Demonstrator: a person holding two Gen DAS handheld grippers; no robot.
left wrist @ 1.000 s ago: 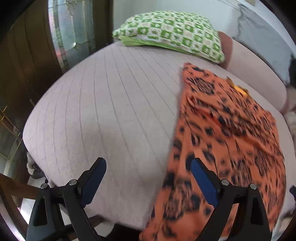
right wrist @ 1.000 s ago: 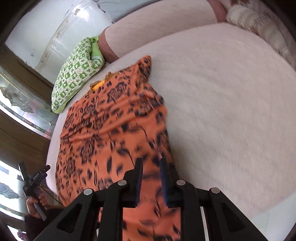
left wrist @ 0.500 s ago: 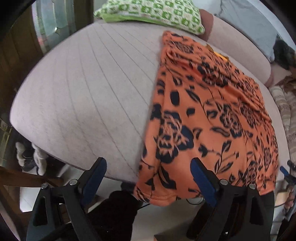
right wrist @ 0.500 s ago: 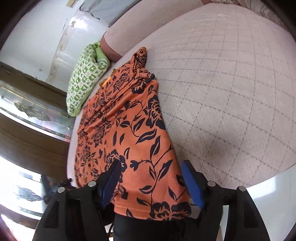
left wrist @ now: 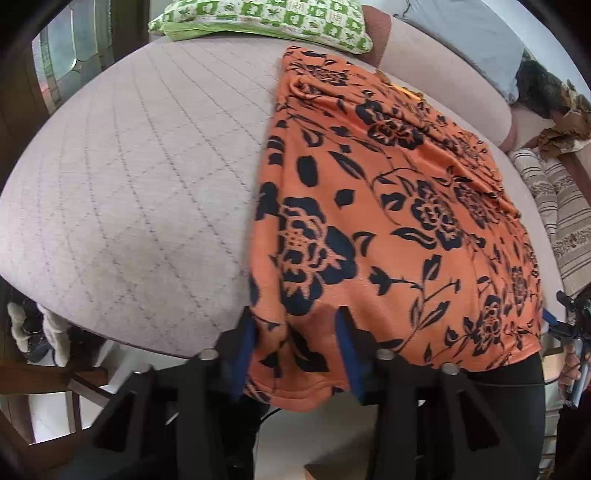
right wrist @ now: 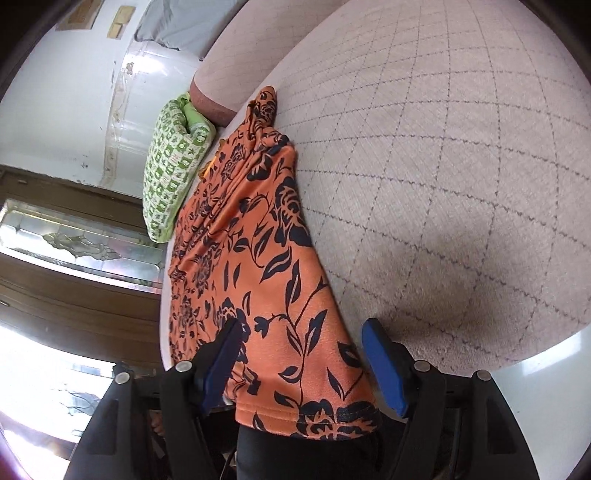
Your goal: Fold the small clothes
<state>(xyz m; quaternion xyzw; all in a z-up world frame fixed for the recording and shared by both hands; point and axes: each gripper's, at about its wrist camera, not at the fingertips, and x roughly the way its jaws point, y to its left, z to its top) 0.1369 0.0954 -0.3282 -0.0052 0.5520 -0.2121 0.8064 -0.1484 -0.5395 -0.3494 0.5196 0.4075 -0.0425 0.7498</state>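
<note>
An orange garment with a dark floral print (left wrist: 388, 206) lies spread along the quilted bed, its hem hanging over the near edge. My left gripper (left wrist: 295, 350) has its blue pads on either side of the hem's left corner, partly closed around the cloth. In the right wrist view the same garment (right wrist: 258, 258) runs away from me. My right gripper (right wrist: 304, 363) is open, its blue pads straddling the hem's right corner.
The pale quilted bed (left wrist: 129, 166) extends left of the garment, and right of it in the right wrist view (right wrist: 461, 166). A green patterned pillow (left wrist: 266, 18) lies at the head. A striped cushion (left wrist: 561, 218) sits at the right. A wooden-framed window (right wrist: 74, 240) stands behind.
Both grippers dropped back to the bed's near edge. The right opened from nearly shut. The left narrowed around the hem's left corner.
</note>
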